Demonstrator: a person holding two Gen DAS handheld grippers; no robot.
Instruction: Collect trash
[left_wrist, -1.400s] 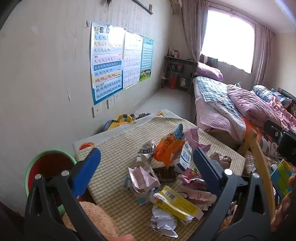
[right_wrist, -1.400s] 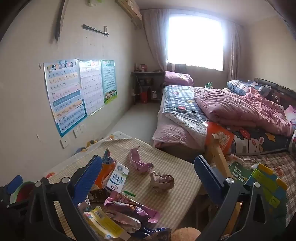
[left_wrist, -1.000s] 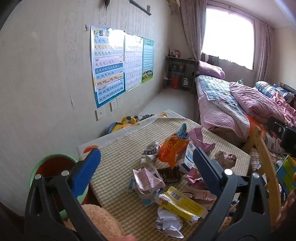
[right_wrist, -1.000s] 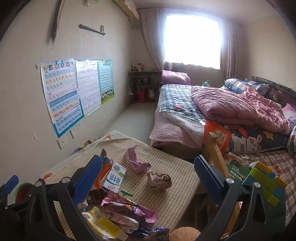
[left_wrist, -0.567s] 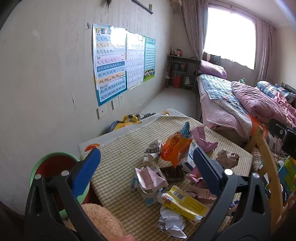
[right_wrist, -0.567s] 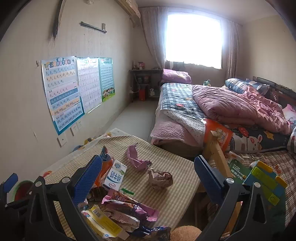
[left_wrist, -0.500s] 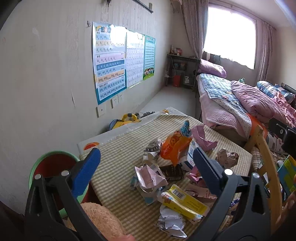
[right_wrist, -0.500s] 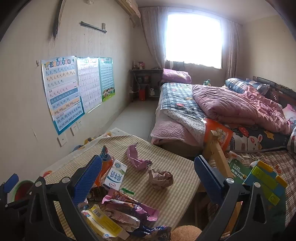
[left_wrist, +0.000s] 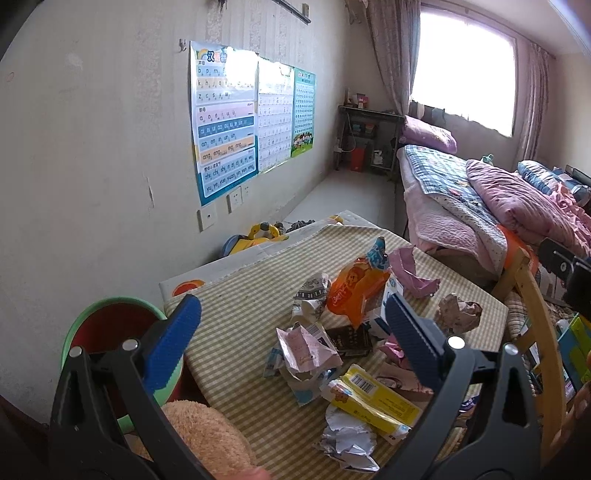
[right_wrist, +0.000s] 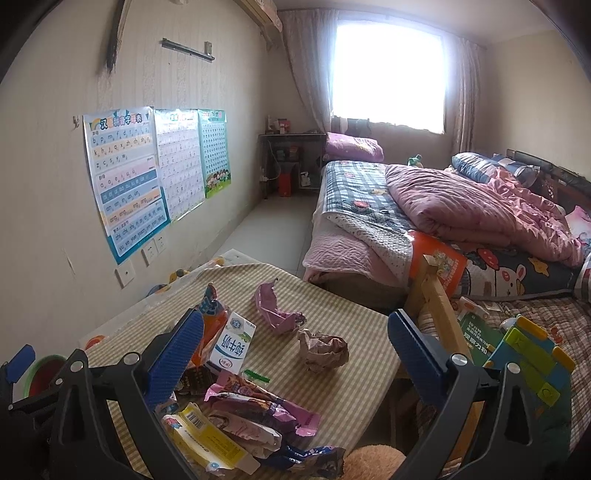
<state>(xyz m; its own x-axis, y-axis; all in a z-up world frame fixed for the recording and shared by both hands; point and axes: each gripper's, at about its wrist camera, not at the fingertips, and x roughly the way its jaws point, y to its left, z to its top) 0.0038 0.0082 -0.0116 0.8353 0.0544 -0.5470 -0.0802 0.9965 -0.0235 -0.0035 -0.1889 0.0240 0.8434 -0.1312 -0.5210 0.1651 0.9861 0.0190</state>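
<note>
Trash lies on a small table with a checked cloth (left_wrist: 236, 295): an orange snack bag (left_wrist: 354, 291), a milk carton (right_wrist: 231, 343), a pink wrapper (right_wrist: 275, 310), a crumpled brown paper ball (right_wrist: 325, 349), a yellow box (left_wrist: 373, 402), crumpled pink paper (left_wrist: 306, 349) and purple wrappers (right_wrist: 258, 410). My left gripper (left_wrist: 295, 325) is open and empty, above the near left of the pile. My right gripper (right_wrist: 295, 339) is open and empty, above the near right side.
A green-rimmed red bin (left_wrist: 110, 332) stands left of the table by the wall. A plush toy (left_wrist: 199, 435) lies at the near edge. A wooden chair frame (right_wrist: 439, 295), books and a bed (right_wrist: 424, 206) are to the right. Posters hang on the left wall.
Both views shifted only slightly; the grippers stay open and empty above the pile. The trash has not moved.
</note>
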